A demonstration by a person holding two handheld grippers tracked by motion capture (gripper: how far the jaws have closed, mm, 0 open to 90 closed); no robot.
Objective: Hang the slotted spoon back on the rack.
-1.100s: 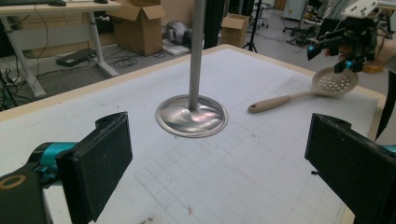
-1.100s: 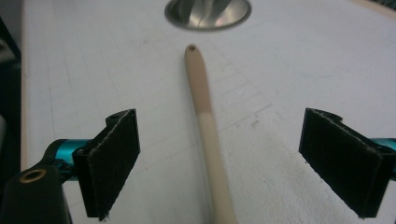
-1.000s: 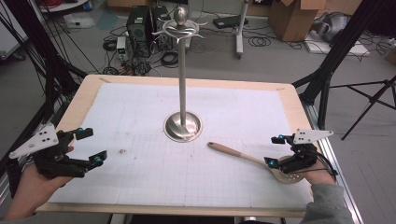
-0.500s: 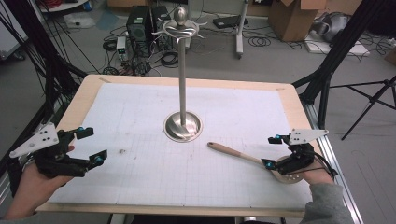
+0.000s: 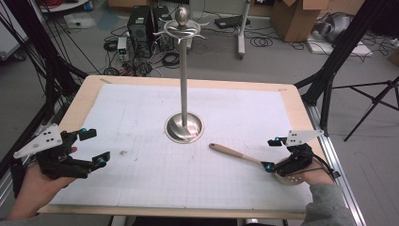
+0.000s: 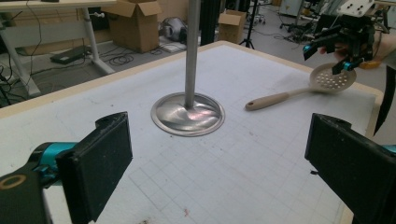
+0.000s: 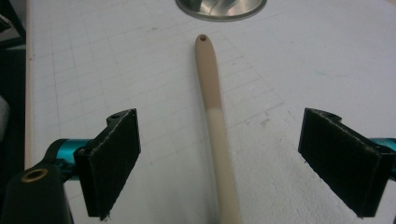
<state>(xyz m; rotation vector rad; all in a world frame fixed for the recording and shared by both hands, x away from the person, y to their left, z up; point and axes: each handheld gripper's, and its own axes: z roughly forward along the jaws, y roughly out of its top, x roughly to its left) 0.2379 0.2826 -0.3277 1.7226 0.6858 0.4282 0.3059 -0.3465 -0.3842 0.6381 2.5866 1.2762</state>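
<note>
Bench (image 5: 141, 188) from the high view first: I see my right hand-held gripper (image 5: 271, 154) near the right edge, its jaws spread, poised over the bowl end of the slotted spoon (image 5: 235, 154). The spoon lies flat on the gridded mat, its handle running away from that gripper toward the base of the metal stand (image 5: 184, 126), stopping just short of it. The stand's pole rises between my two grippers and is the one upright thing on the mat. My left hand-held gripper (image 5: 92, 148) sits well apart near the left edge, jaws spread, with nothing between them.

In the left gripper view, I look between my open pads (image 6: 100, 163) at the stand's round base (image 6: 187, 113) straight ahead. Beyond it and to the right lies the spoon (image 6: 299, 91), with its perforated bowl under the other gripper (image 6: 329, 56).

In the right gripper view, the spoon's handle (image 7: 215, 126) runs up the middle between my two parted pads (image 7: 114, 158), touching neither. Its holed tip points at the stand's base (image 7: 219, 9) just ahead. Bare mat lies to either side of the handle.
</note>
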